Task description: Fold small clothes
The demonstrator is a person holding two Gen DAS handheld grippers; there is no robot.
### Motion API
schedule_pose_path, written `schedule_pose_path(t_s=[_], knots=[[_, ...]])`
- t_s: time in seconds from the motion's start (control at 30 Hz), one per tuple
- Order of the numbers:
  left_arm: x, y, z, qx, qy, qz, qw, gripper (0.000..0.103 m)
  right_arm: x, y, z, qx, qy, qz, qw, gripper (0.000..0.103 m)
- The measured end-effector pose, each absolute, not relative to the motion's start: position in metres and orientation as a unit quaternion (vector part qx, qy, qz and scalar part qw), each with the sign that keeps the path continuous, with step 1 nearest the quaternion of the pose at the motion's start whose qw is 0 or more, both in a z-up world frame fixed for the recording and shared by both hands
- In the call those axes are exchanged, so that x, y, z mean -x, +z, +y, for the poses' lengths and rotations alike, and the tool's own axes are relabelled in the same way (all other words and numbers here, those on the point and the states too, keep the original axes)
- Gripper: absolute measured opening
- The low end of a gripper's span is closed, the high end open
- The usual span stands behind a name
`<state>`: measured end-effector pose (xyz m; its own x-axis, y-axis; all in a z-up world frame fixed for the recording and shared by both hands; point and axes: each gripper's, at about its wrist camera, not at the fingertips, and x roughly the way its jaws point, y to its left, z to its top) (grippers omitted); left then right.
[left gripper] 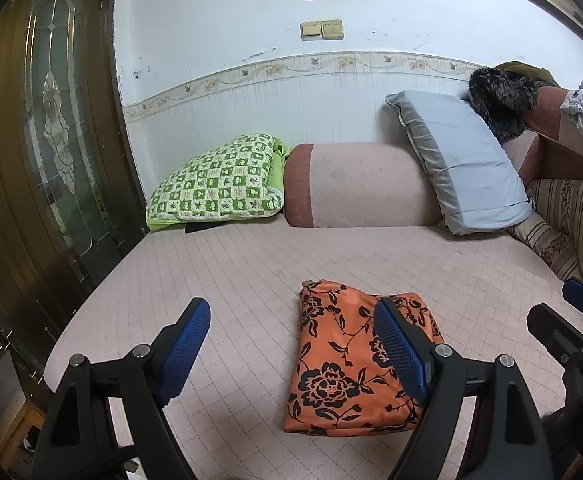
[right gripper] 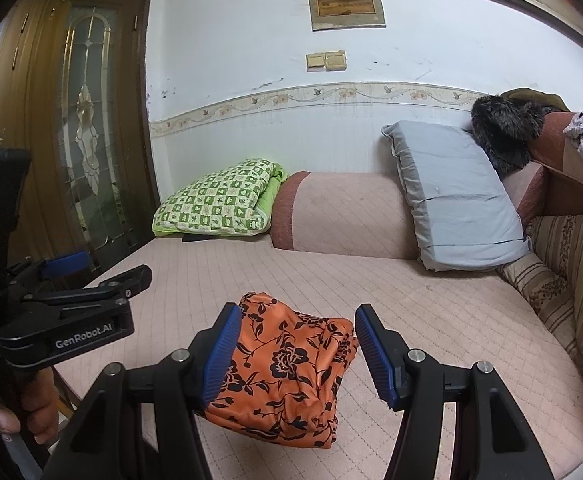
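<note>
Orange floral garment (left gripper: 343, 364) sits lower centre of frame on the pink quilted sofa bed (left gripper: 227, 264), already a compact folded bundle w/ edges roughly squared. Left hand-held gripper (left gripper: 295, 356) is wide apart, nothing in it, hovering above and to the left of the cloth. Right hand-held gripper (right gripper: 297, 356) is about half spread, pads straddling the bundle, not pinching it afaict. Fold looks basically done; maybe a final tidy left. No other small clothes seen waiting nearby.
</note>
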<state>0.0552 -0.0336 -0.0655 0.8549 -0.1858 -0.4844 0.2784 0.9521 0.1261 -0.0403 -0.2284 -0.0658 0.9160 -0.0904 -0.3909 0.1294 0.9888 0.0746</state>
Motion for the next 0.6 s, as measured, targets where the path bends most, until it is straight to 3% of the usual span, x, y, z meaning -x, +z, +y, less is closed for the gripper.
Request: schedule_pose_path(t_s=[0.6], knots=[[-0.073, -0.07, -0.028, -0.089, -0.121, 0.246, 0.957, 0.084, 0.018, -0.065, -0.22, -0.038, -0.047, 0.198, 0.978, 0.063]])
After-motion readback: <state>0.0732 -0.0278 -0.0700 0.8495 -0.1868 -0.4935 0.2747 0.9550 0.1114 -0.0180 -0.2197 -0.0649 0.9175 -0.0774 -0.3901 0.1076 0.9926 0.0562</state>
